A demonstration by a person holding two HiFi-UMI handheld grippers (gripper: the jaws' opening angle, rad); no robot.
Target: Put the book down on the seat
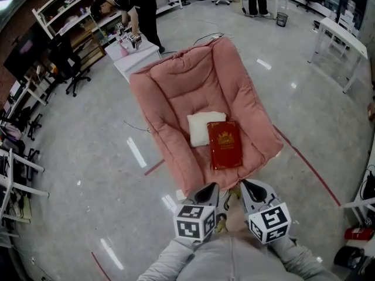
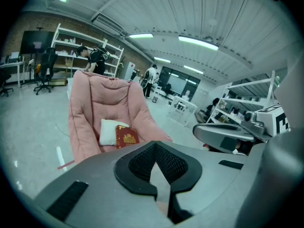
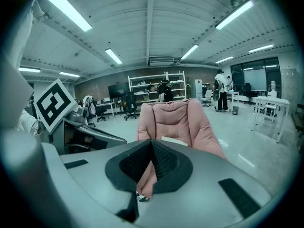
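Note:
A red book [image 1: 226, 145] with a gold emblem lies flat on the seat of the pink cushioned chair [image 1: 176, 92], its left edge against a white pillow [image 1: 205, 127]. In the left gripper view the book [image 2: 126, 137] and the pillow [image 2: 108, 131] rest low in the chair [image 2: 109, 99]. My left gripper [image 1: 207, 189] and right gripper [image 1: 247, 187] hover side by side just short of the seat's front edge, close to my body. Both are shut and hold nothing. The left gripper [image 2: 156, 148] points at the chair. The right gripper [image 3: 151, 145] hides the seat, so only the pillow's top [image 3: 173, 140] shows.
A small white table [image 1: 137, 54] with a person bent over it stands behind the chair. Shelves [image 1: 70, 16] and office chairs [image 1: 67, 63] line the back left wall. White desks [image 1: 337, 37] stand at the right. A red tape line [image 1: 307, 165] crosses the shiny grey floor.

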